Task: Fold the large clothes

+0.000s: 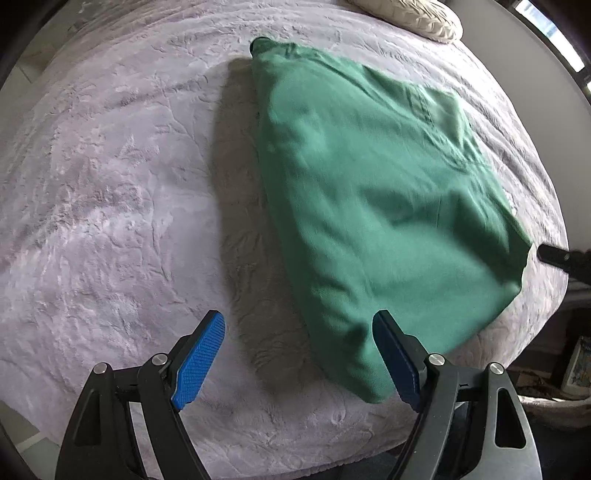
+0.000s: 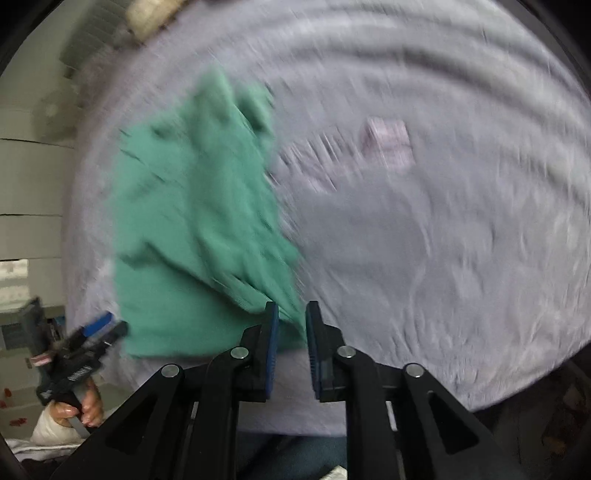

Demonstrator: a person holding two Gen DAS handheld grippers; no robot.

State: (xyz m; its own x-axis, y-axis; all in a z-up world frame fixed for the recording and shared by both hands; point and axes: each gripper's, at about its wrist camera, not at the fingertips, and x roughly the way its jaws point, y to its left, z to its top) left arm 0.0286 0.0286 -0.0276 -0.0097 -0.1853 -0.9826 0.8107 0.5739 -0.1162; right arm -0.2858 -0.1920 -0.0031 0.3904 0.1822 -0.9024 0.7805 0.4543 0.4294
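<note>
Bed [image 1: 110, 184] under pale plush blanket, cream pillow [image 1: 413, 18], bright window [image 1: 550, 33].

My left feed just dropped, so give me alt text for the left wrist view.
A folded green garment lies on a pale plush bedspread, its near corner reaching between the left gripper's wide-open blue pads, which do not press on it. A cream pillow sits at the far edge.

The whole right wrist picture is smeared, so the green cloth [image 2: 199, 229] looks fuzzy and a pale patch [image 2: 386, 142] in the upper right can't be made out. In the left wrist picture, the pillow [image 1: 417, 16] is cut off at the top edge.
</note>
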